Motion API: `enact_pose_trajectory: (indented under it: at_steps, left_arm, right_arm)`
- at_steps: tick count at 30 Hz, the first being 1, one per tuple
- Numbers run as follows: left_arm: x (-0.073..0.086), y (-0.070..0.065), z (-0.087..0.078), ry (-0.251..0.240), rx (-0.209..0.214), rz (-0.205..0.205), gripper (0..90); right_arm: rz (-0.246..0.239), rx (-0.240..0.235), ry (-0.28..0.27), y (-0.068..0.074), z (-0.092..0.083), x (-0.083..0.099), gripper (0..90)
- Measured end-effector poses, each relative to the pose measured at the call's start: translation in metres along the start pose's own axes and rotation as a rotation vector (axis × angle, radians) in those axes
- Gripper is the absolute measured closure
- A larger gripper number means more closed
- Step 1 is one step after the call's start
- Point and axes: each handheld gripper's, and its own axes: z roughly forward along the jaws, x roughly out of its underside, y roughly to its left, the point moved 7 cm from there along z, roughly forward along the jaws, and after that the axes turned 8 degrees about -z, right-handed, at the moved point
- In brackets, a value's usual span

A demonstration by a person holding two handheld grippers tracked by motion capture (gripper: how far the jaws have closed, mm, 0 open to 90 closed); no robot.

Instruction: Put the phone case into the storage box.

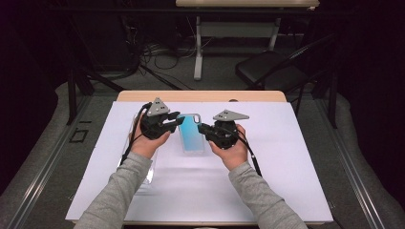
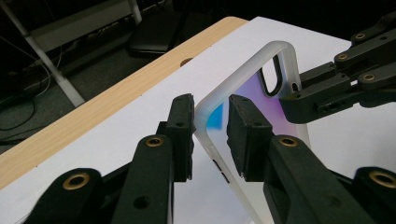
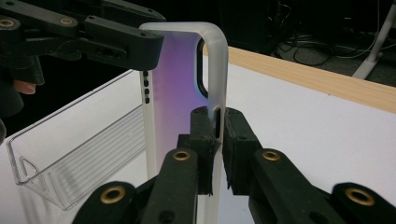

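At frame centre in the high view, I hold the phone case (image 1: 191,133) between both grippers above the white sheet (image 1: 286,157) on the table (image 1: 200,96). My right gripper (image 3: 219,140) is clamped narrowly on the case's frosted side rim, low centre of its own view. My left gripper (image 2: 211,130) straddles the opposite rim near a corner, jaws narrow with a gap visible around the rim. A clear plastic tray (image 3: 74,158) lies at the left.

My wooden table (image 1: 200,96) has a white sheet (image 1: 286,157) on it; behind it the room is dark; a black chair (image 1: 267,69) sits on the grey floor (image 1: 215,76); wires (image 1: 157,55) lie near another table's legs (image 1: 198,47).
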Motion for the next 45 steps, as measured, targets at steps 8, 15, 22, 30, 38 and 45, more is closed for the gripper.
enact_pose_trajectory:
  at_steps: [8, 15, 22, 30, 38, 45]
  left_arm:
    - [0.0009, 0.0015, -0.0014, 0.005, -0.002, 0.002, 76.1]
    - [0.0011, 0.0017, -0.0016, 0.010, -0.005, 0.006, 76.3]
    - [0.0021, 0.0020, -0.0010, 0.022, -0.010, 0.014, 73.1]
    - [0.0019, 0.0020, -0.0019, 0.033, -0.014, 0.027, 73.9]
    - [0.0001, 0.0025, -0.0037, 0.037, -0.017, 0.044, 78.2]
    - [-0.0013, 0.0021, -0.0040, 0.047, -0.022, 0.059, 79.2]
  right_arm:
    - [-0.008, -0.005, -0.002, 0.0004, -0.0001, -0.0002, 83.5]
    - [-0.009, -0.007, -0.001, 0.0003, -0.0003, 0.0000, 83.6]
    - [-0.003, -0.009, 0.001, 0.0002, -0.0005, 0.0003, 83.6]
    - [-0.012, -0.013, 0.004, 0.0013, 0.0001, 0.0006, 83.7]
    - [-0.010, -0.012, -0.004, 0.0005, -0.0002, -0.0002, 83.7]
    - [-0.003, -0.014, -0.007, 0.0002, -0.0004, -0.0005, 83.6]
